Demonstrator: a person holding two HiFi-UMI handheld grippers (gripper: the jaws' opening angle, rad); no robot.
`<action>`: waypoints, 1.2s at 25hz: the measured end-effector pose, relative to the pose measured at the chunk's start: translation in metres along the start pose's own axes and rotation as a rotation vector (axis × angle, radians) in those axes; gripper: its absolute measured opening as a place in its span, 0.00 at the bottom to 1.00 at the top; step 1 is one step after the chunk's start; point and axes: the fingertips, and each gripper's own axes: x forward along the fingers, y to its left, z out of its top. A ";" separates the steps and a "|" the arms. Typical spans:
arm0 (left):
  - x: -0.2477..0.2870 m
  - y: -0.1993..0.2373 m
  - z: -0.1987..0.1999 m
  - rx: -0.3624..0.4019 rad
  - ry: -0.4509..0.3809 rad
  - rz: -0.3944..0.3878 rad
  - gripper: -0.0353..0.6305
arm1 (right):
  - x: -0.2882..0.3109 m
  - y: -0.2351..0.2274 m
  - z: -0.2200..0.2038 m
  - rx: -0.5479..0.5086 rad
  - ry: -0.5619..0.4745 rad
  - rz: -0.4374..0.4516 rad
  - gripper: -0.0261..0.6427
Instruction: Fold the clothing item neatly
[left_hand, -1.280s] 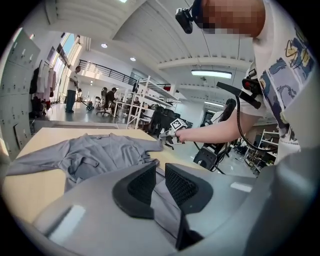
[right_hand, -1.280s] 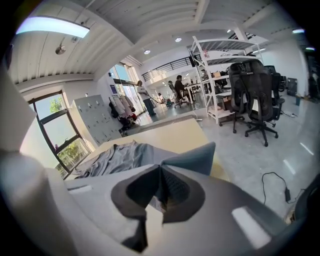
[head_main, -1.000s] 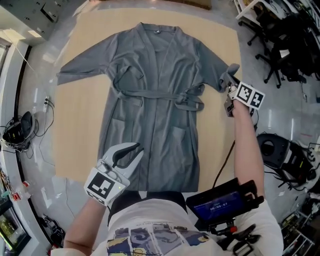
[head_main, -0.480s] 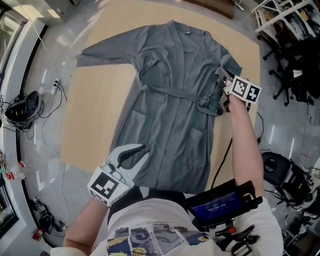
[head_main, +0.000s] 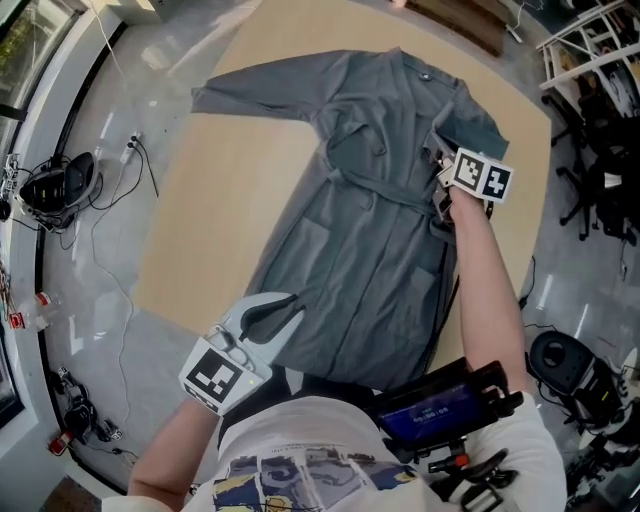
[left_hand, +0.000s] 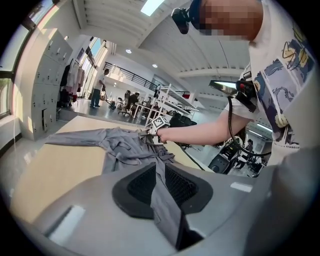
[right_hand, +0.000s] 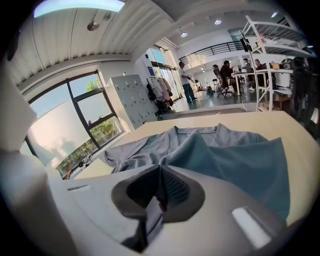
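A: Left gripper (head_main: 272, 306): narrow, pinching the bottom hem of long grey fabric robe (head_main: 365, 240), at the corner nearest the person. Cloth visible between the pads in left gripper view.
B: Right gripper (head_main: 440, 190)?
A: Almost fully closed, clamped on grey cloth too. Looks like the cuff end of right-side sleeve (head_main: 470, 125), held over the waist beside the tied belt (head_main: 385, 190).
B: Location of robe?
A: Flat on tan rectangular board (head_main: 220, 200) on the floor. Front up, collar away from the person, lying slantwise across the board.
B: Progress?
A: Early, by the look of it. Right-side sleeve brought in over the body but not laid flat or released. Opposite sleeve (head_main: 250, 90) fully spread out to the side. Full length open, no crosswise fold anywhere.
B: Remaining?
A: Most of it. Set down and smooth the right-side sleeve, fold in the opposite sleeve, probably bring both long edges toward the middle, then take the hem up toward the collar once or twice.
B: Risks?
A: Loose belt ends bunching under a fold. Thin cloth slipping out of a narrow pinch. Can't tell how many layers caught in either grip.
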 end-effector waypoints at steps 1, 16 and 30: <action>-0.003 0.002 -0.002 -0.004 0.002 0.003 0.15 | 0.006 0.006 -0.001 -0.006 0.006 0.006 0.06; -0.023 0.027 -0.009 -0.053 0.007 0.018 0.15 | 0.052 0.042 -0.023 -0.155 0.115 0.002 0.06; -0.020 0.035 -0.007 -0.036 0.003 -0.022 0.15 | 0.049 0.057 -0.026 -0.201 0.132 0.018 0.13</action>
